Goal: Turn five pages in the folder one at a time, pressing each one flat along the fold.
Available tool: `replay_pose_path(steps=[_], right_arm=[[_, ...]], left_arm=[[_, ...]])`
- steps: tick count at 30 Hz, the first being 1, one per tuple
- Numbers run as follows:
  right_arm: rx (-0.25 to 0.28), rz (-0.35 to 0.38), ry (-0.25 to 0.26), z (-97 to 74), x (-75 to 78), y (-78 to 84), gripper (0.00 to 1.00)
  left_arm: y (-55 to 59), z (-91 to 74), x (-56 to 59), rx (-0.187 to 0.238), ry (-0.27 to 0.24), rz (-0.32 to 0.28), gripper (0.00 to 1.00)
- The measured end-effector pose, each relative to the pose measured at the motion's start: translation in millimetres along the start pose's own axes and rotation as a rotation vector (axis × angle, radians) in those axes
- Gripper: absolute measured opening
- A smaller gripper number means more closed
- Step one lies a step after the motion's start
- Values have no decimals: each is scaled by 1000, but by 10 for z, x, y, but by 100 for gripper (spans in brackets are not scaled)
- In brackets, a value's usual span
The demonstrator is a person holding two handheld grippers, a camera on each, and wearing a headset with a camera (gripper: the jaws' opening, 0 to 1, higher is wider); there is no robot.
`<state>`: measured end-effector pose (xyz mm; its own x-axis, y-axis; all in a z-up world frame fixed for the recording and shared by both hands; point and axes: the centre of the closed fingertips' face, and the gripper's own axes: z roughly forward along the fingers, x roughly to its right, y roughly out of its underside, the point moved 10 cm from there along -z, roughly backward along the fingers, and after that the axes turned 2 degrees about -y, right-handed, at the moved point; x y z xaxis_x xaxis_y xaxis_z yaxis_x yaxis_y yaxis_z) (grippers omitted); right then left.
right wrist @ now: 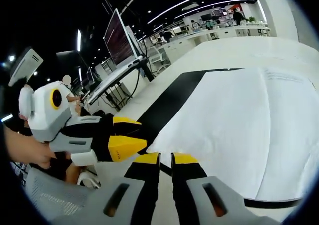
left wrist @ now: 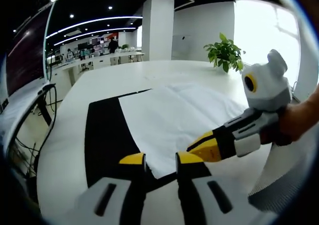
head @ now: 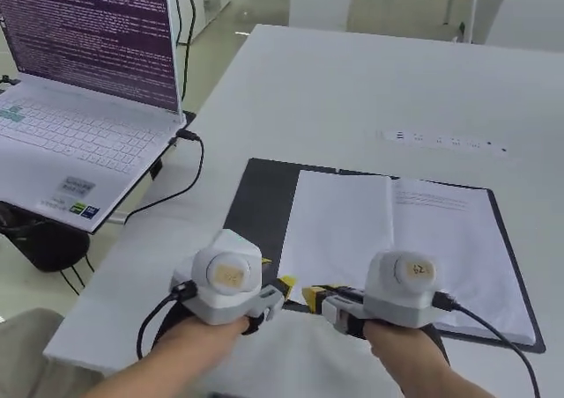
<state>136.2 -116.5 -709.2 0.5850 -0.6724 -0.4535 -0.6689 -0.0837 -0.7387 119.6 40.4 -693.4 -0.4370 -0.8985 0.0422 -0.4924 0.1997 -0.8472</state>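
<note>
Plainly open black folder (head: 263, 206) (white pages (head: 348, 231))

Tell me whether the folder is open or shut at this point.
Open. The folder lies spread flat on the table, with white pages showing on both sides of the fold.

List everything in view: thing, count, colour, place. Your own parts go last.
table: one, white, under everything
folder: one, black, lying open on the table
pages: stack, number unclear, white, spread in the folder
laptop: one, white, open, to the left
cables: at least two, black, by the laptop
socket panel: one, white, beyond the folder
plant: one, green, far end of the table
left gripper: one, white and black with yellow tips, jaws apart, at the folder's near edge
right gripper: one, same colours, jaws closed, beside it
hands: two, holding the grippers
</note>
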Motion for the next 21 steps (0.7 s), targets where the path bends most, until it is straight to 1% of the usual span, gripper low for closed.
replay_pose_path(steps=[3, 4, 5, 7, 9, 11, 12, 13, 14, 15, 17, 19, 21], right_arm=[[15, 24, 26, -119, 147, -9, 7], [20, 32, 29, -149, 182, -12, 6], [26, 50, 37, -190, 236, -19, 7], [37, 71, 45, -250, 331, -35, 6], [42, 82, 56, -286, 393, -53, 7], [59, 110, 61, -324, 474, -90, 7], [61, 114, 66, -331, 507, -104, 7], [63, 119, 67, -337, 535, -116, 6], [68, 133, 66, -336, 574, -136, 6], [69, 137, 71, -337, 600, -148, 6], [77, 156, 70, -329, 659, -187, 5], [81, 172, 69, -312, 708, -217, 6], [93, 208, 62, -284, 792, -268, 5]], left_arm=[[57, 130, 41, -24, 13, 16, 22], [73, 159, 48, -30, 13, 23, 22], [98, 193, 56, -48, 9, 31, 21], [142, 243, 65, -61, 6, 31, 21], [184, 275, 64, -70, -4, 34, 21], [231, 295, 65, -87, -18, 40, 19], [251, 301, 65, -97, -17, 40, 19], [232, 297, 58, -60, -21, 65, 18], [249, 283, 59, -73, -33, 57, 17], [254, 276, 61, -74, -35, 54, 16], [269, 278, 70, -65, -37, 75, 16], [264, 278, 66, -61, -45, 52, 16], [267, 274, 75, -58, -52, 51, 16]])
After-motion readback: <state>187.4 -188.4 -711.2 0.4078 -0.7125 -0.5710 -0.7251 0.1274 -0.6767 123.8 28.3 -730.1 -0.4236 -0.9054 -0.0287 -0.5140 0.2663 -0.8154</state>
